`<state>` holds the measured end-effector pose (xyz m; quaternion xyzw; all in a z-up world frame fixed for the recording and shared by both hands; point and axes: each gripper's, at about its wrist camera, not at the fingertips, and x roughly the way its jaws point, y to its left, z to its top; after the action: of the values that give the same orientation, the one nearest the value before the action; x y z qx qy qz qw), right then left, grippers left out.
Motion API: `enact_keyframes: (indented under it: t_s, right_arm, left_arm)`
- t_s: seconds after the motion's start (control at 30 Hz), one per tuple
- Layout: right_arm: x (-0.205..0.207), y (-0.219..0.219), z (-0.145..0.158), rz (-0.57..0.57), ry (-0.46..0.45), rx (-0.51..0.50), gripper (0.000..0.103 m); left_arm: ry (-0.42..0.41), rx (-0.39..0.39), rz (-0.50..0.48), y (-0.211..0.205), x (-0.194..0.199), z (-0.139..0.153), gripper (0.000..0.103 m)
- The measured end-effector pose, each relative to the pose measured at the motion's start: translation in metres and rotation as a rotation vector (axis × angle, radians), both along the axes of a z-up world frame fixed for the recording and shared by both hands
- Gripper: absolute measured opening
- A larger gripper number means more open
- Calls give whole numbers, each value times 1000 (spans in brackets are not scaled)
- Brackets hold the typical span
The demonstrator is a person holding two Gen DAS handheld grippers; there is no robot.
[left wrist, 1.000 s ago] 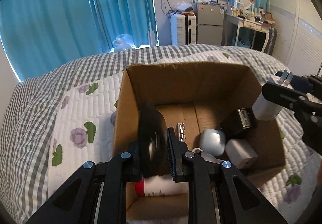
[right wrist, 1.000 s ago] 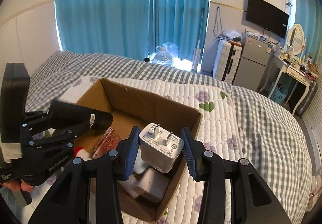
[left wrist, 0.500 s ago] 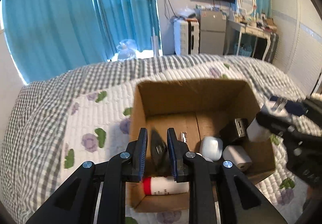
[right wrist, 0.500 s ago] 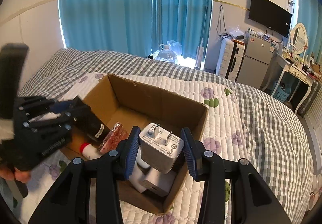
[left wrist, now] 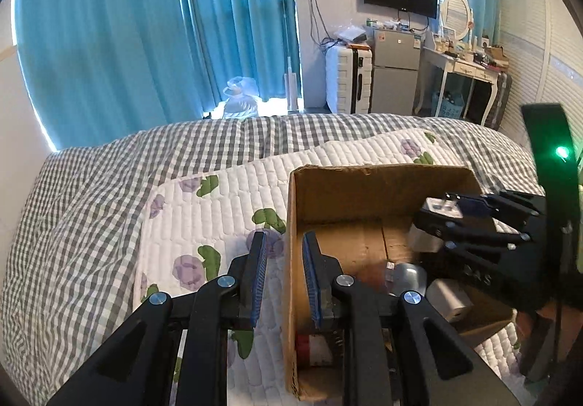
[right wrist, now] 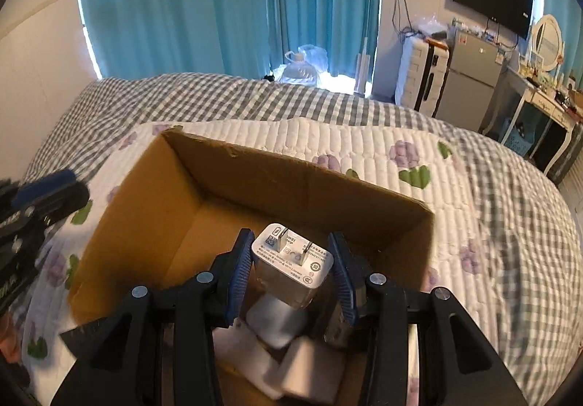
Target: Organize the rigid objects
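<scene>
A brown corrugated cardboard box [right wrist: 277, 183] with matt, slightly rough walls and a nicked rim is seen at the centre of the right wrist view. Above it, a smooth white plastic charger [right wrist: 291, 260] with two shiny metal prongs is pressed between ribbed blue pads [right wrist: 238, 265] on matt black plastic arms fitted with bright metal screws. At the upper right, a soft white quilted cloth bedspread [right wrist: 382, 151] with printed flowers is laid over grey checked fabric [right wrist: 218, 96].

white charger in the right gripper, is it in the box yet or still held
Held. The white charger sits prongs-up between the right gripper fingers, above the cardboard box, not resting on the things inside.
</scene>
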<state>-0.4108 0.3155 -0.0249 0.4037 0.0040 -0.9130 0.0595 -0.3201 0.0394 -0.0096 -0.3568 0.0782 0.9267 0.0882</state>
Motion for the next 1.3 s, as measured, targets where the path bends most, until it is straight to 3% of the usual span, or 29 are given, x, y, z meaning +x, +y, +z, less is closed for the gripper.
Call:
enact_keyframes:
  t_s: [0.07, 0.1, 0.17, 0.3, 0.47, 0.7, 0.8, 0.93, 1.0, 1.07, 1.1, 1.13, 1.27, 1.3]
  right_arm:
    - [-8, 1, -4, -5, -8, -27, 45]
    - [-9, 2, -4, -12, -3, -44, 57]
    - [-4, 3, -1, -36, 32, -59, 69]
    - [10, 9, 17, -60, 79, -64, 69]
    - [42, 11, 55, -74, 141, -7, 69]
    - [113, 2, 138, -66, 228, 140, 69]
    - [145, -3, 169, -103, 223, 193, 69]
    - [195, -10, 206, -115, 266, 225, 69]
    - [219, -10, 220, -130, 308, 213, 75]
    - [238, -6, 226, -148, 348, 190, 79]
    - [246, -5, 227, -161, 366, 179, 80]
    - [254, -4, 225, -169, 380, 171, 81]
    - [272, -3, 205, -193, 405, 116, 97]
    - [275, -1, 197, -207, 414, 92, 101]
  left_arm:
    - [1, 4, -5, -1, -2, -4, 22]
    - [3, 6, -4, -1, -2, -5, 22]
    - [3, 15, -7, -2, -2, -8, 22]
    - [8, 16, -14, 1, 4, -4, 22]
    - [31, 55, -21, 6, 25, 25, 22]
    - [151, 99, -21, 8, 83, 102, 22]
    - [194, 103, -23, 6, 106, 129, 22]
    - [266, 107, -46, 2, 143, 158, 22]
    - [307, 104, -61, -1, 165, 166, 23]
    - [333, 106, -64, -5, 180, 166, 39]
    - [353, 110, -56, -9, 189, 164, 61]
    - [370, 113, -43, -13, 196, 161, 77]
    - [400, 108, -12, -23, 204, 142, 87]
    - [405, 107, -1, -26, 203, 137, 97]
